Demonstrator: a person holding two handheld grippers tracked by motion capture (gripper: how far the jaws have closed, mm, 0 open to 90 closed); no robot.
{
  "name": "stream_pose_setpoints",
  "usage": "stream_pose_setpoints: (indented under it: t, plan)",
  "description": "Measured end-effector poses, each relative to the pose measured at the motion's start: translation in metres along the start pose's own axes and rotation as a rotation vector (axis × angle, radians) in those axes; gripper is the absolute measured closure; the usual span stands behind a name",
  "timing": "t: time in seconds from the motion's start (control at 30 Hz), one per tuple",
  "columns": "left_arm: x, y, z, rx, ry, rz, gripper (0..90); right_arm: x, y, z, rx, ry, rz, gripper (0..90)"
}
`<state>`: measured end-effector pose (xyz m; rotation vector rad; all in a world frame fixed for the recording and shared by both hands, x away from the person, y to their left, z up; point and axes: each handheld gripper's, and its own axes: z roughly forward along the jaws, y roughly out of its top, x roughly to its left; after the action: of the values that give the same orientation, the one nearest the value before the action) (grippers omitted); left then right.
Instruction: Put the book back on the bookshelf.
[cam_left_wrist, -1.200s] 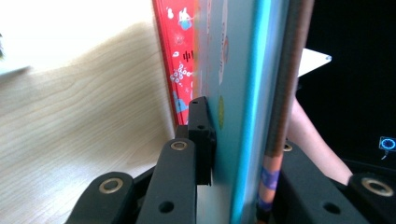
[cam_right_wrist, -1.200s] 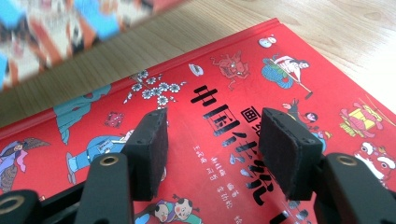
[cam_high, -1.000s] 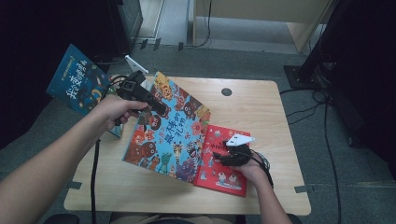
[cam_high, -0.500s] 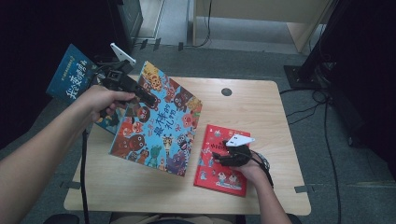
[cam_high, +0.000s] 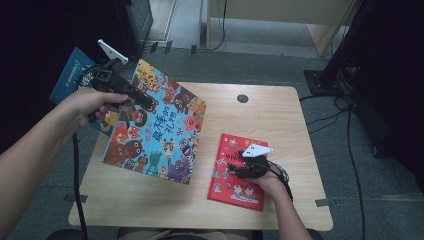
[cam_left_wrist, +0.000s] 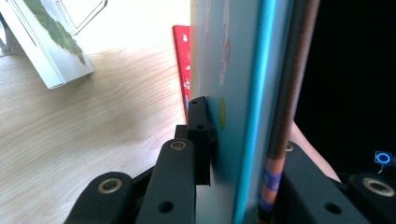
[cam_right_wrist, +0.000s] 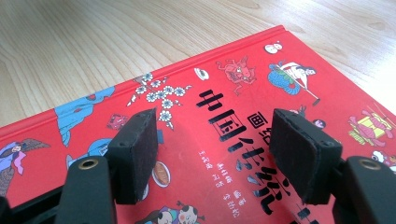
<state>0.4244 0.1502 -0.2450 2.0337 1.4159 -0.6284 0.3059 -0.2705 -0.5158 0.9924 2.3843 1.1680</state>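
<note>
A large picture book (cam_high: 157, 125) with a cover crowded with colourful animals hangs tilted above the worktop's (cam_high: 280, 110) left side. A smaller red book (cam_high: 231, 172) lies flat near the front right edge.

red book (cam_right_wrist: 243, 121) cover with large black Chinese characters starting 中国, colourful book (cam_high: 157, 125) cover with 最棒的礼物

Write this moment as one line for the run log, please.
left gripper: shut on colourful picture book, lifted, tilted | right gripper: open, over red picture book | red book: flat on wooden table
</note>
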Motion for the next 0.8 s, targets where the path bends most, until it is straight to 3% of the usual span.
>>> stream_pose_setpoints:
  t: [0.33,0.8]
  plan:
    - [0.012,-0.012,-0.037,-0.054,0.003,-0.026,80.6,-0.002,0.002,0.001,0.006,0.012,-0.005,32.8]
    - [0.039,-0.026,-0.097,-0.129,0.064,-0.084,80.8,-0.005,0.003,0.002,0.003,0.019,-0.012,34.4]
